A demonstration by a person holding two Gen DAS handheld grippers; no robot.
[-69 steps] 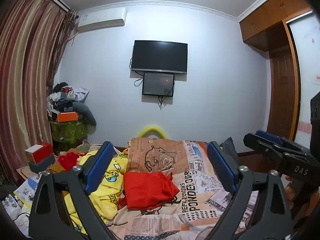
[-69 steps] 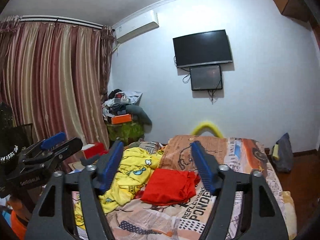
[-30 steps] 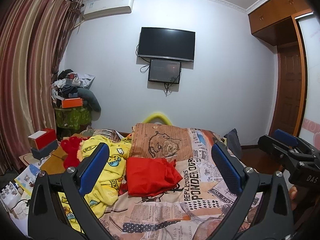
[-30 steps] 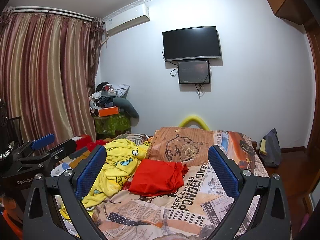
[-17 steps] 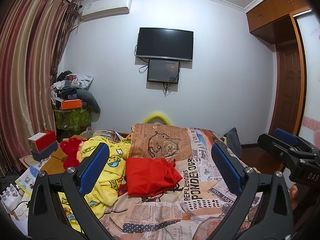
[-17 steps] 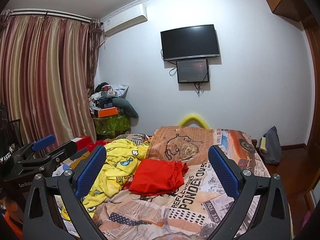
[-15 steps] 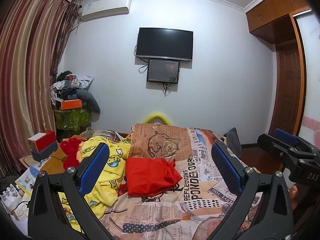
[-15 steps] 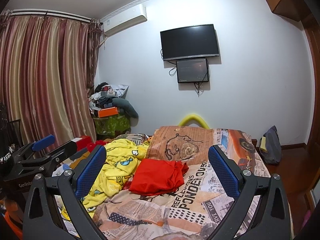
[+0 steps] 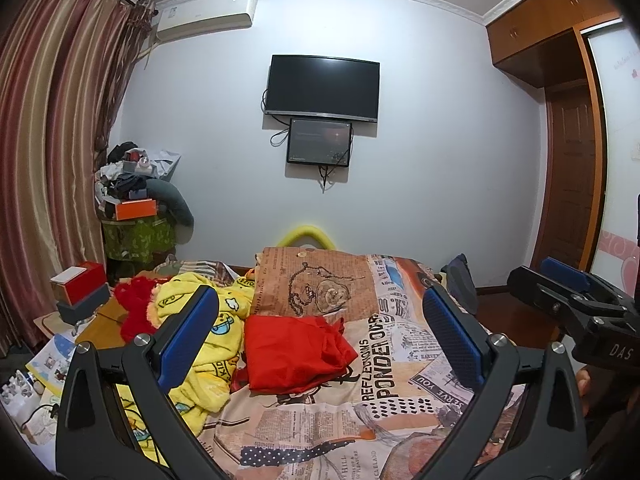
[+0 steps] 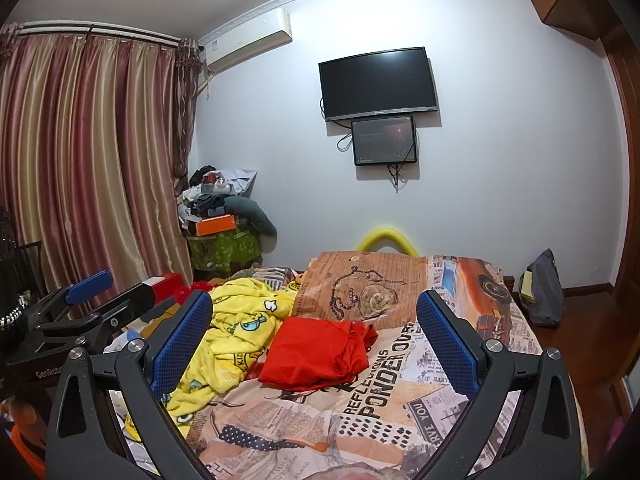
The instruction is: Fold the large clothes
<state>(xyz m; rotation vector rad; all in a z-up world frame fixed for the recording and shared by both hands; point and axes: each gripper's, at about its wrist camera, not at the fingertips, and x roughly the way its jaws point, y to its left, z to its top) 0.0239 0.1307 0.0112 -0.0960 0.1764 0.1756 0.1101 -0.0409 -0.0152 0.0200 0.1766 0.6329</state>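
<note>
**Both claws wide, clothes not yet touched**

Going from left to right across the bed, we see the yellow cartoon-print garment heaped at the left edge, then the red garment bunched just beside it near the middle, then bare printed bedspread. Our left gripper is spread wide and holds nothing; our right gripper is equally wide and empty. Both hover short of the cloth.

We judge the main risk to be the pile itself. The yellow and red pieces touch, so a low pinch could catch both layers together. The red one is crumpled, so we may seize a fold rather than a hem and lift a twisted bundle. The yellow garment spills toward the clutter beside the bed and could slide off.
</note>
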